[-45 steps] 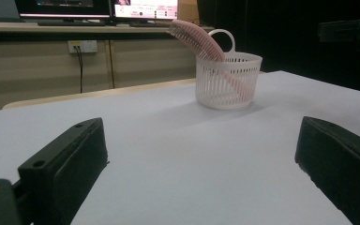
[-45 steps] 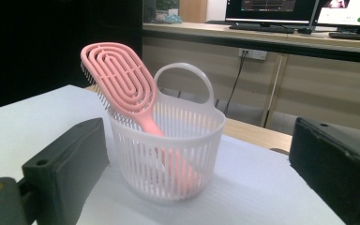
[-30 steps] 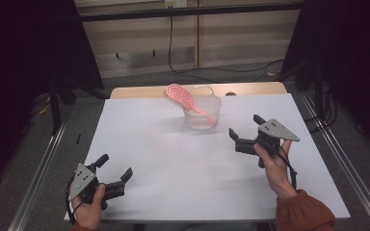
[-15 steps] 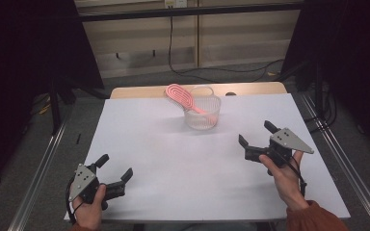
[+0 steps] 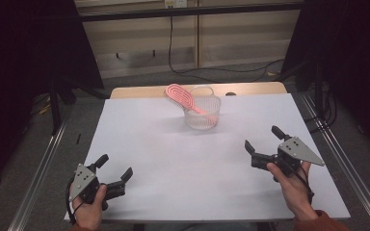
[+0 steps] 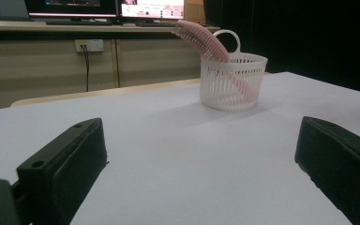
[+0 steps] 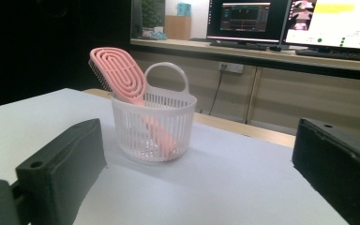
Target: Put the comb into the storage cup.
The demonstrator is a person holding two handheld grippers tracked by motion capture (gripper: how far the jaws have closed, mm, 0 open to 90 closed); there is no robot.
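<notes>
Inside basket (image 7: 153,127), pink brush (image 7: 122,79) handle half hidden behind slats.

We hold two black grippers, the left gripper (image 5: 113,168) and the right gripper (image 5: 262,140), each with two blocky, matte jaws with a small round hole near the tip. A grey three-cornered plate dotted with screws tops each. Black cables trail back. An orange-red sleeve (image 5: 318,221) covers our right wrist.
</notes>
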